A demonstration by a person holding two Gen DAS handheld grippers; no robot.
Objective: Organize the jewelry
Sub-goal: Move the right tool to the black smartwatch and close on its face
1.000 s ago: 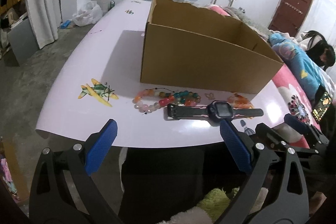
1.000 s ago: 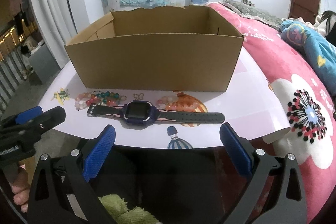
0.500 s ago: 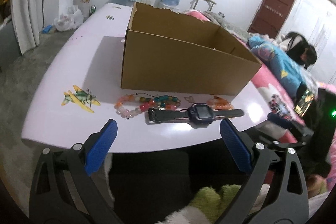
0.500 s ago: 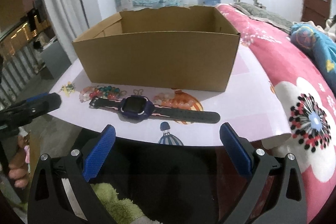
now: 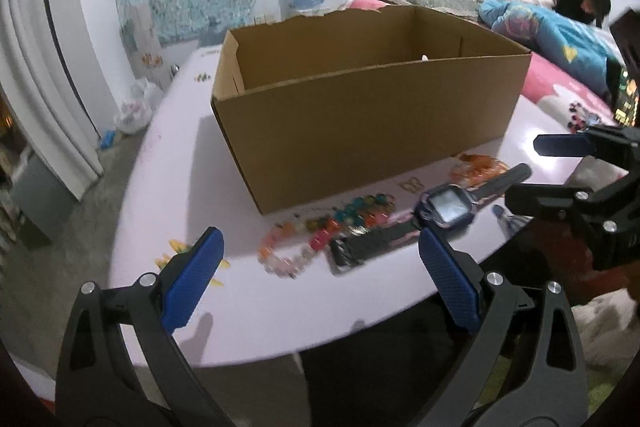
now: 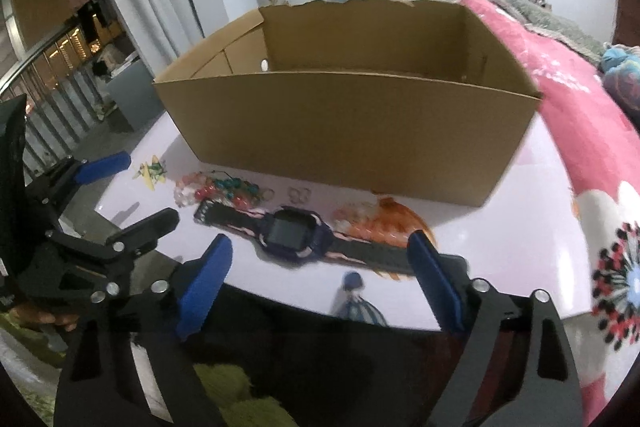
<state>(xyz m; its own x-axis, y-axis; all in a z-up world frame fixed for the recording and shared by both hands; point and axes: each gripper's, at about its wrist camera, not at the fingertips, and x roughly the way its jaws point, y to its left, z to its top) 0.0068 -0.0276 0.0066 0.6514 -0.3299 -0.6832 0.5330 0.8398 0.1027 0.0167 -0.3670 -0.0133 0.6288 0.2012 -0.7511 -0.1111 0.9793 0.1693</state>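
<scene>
Box (image 6: 352,131) was plain brown cardboard, matt, top edge torn rough. Tabletop (image 5: 168,163) was glossy pale pink, throwing glare. Watch (image 6: 294,235) had a glossy screen and matt dark strap. Bead bracelet (image 5: 320,231) looked glassy, translucent. Gripper pads (image 5: 192,279) were blue, textured; arms matt black.

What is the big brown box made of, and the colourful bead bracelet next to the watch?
Big brown box: looks like plain matte cardboard, with a torn back rim. Colourful bead bracelet: glossy round beads, probably plastic or glass; too blurred to tell.
</scene>
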